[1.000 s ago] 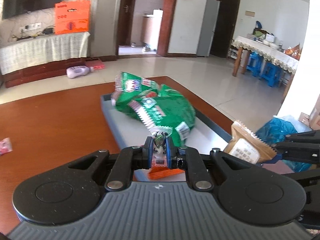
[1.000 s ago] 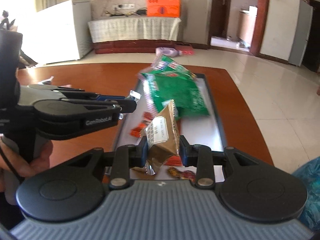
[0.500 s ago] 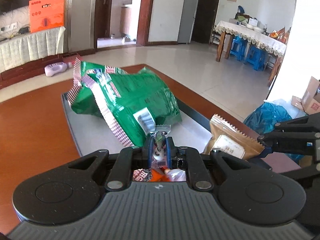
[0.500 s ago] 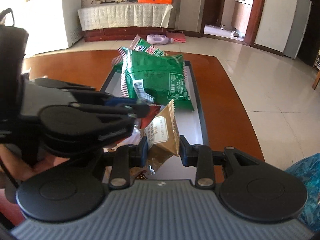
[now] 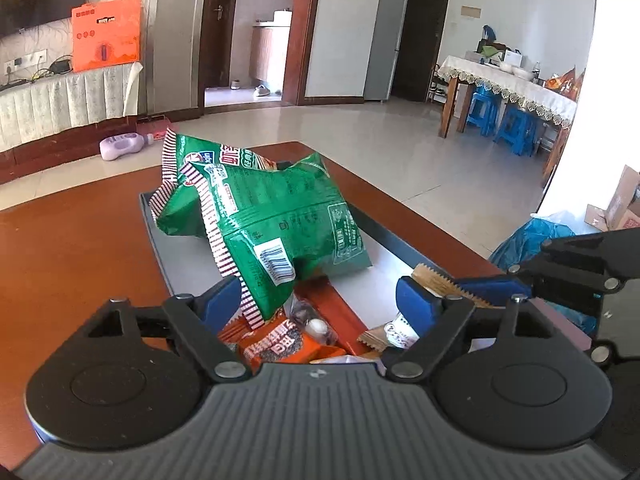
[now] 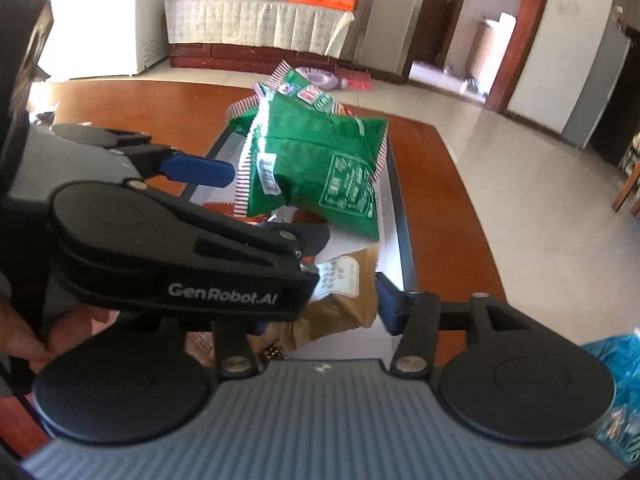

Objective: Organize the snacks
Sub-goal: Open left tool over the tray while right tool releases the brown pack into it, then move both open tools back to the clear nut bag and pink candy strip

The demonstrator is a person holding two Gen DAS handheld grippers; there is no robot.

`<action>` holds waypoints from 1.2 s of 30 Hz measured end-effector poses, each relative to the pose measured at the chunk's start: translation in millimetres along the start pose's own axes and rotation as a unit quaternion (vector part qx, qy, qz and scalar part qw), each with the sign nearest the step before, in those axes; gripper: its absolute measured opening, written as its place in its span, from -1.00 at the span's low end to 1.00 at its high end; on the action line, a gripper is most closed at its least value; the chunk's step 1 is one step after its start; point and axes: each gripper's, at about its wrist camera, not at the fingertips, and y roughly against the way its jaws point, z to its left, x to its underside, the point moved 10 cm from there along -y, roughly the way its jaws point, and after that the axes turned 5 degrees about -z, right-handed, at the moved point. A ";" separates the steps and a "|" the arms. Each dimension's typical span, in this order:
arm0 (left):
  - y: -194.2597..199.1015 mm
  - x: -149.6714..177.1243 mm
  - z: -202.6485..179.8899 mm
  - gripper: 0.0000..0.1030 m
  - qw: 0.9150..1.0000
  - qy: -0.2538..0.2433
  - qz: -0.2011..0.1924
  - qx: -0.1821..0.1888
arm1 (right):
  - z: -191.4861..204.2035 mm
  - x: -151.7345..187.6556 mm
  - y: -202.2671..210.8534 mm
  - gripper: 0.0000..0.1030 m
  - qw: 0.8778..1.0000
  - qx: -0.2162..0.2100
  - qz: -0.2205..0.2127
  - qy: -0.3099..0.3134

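Snacks, green bag [image 5: 276, 224] topmost, fill the tray [image 5: 158, 240]; both tools just opened, released.

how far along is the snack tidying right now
Done: the green bags and orange packets lie in the grey tray. In hand: nothing gripped. The left gripper has just opened wide, and the right gripper's jaws have just been opening around the brown packet. Left: whether more snacks wait outside the tray cannot be told.
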 end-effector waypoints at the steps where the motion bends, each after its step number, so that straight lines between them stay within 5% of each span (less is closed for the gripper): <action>1: 2.5 0.0 0.0 0.70 1.000 0.000 0.000 -0.001 | 1.3 0.4 1.6 0.10 1.000 0.001 -0.002 0.002; 9: 47.1 -1.8 4.7 0.78 1.000 -0.004 -0.012 -0.012 | 5.6 -4.5 23.3 0.27 1.000 0.009 -0.026 0.007; 23: 141.8 -4.4 13.5 0.84 0.998 -0.014 -0.052 -0.040 | 35.7 -12.1 75.5 0.27 0.995 0.002 -0.099 -0.012; 28: 180.7 -5.6 69.7 0.87 0.992 -0.003 -0.072 -0.105 | 70.1 -31.1 82.3 0.27 0.990 -0.063 -0.115 -0.047; 36: 238.6 6.8 199.2 0.87 0.971 0.046 -0.067 -0.225 | 165.6 -70.0 60.5 0.26 0.985 -0.140 -0.105 0.011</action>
